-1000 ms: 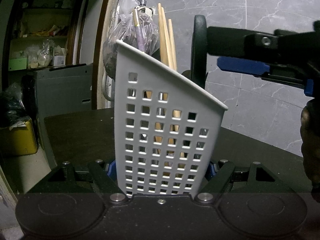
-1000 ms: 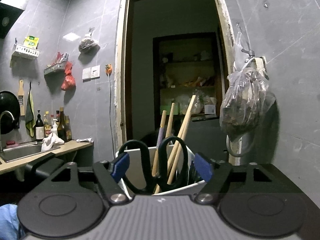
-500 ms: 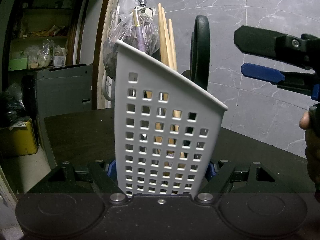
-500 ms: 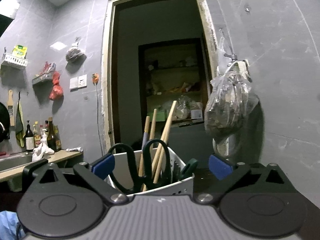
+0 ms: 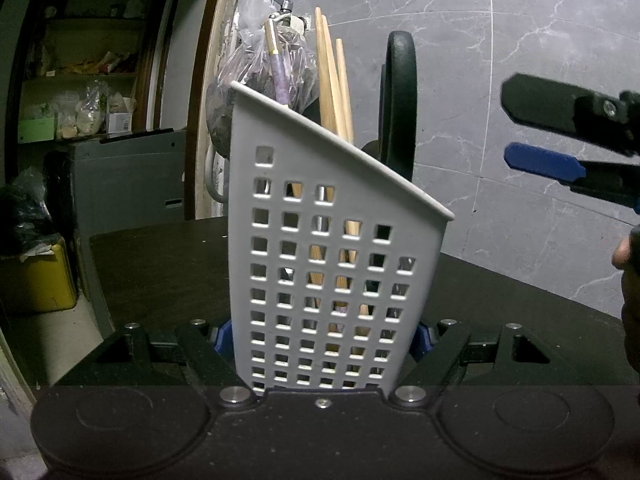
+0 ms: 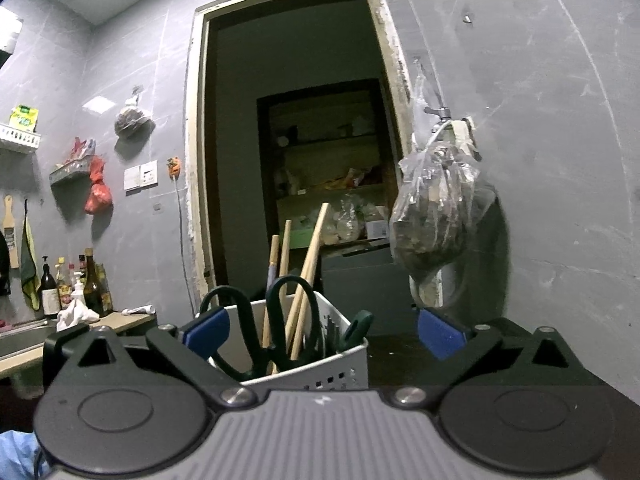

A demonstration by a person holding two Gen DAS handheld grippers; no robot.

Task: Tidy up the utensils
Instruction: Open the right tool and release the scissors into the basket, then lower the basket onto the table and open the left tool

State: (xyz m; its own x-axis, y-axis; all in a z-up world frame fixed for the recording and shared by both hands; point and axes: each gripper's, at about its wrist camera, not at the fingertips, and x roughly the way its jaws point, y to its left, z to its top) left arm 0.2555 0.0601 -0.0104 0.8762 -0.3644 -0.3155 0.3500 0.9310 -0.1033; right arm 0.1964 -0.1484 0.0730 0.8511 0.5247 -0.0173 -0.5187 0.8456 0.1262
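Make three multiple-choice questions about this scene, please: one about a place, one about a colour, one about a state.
1. Where are the scissors?
A. on the table beside the caddy
B. standing in the caddy
C. between the right gripper's pads

2. What colour are the scissor handles?
A. red
B. yellow
C. dark green

3. How is the right gripper?
A. wide open, holding nothing
B. shut on a chopstick
C. shut on the caddy's rim

Answers:
1. B: the handles stick up out of the caddy next to the chopsticks.
2. C: both loops look dark green in the right wrist view.
3. A: its blue pads stand far apart and nothing is pressed between them; the left gripper is the one around the caddy's base, its jaws opening.
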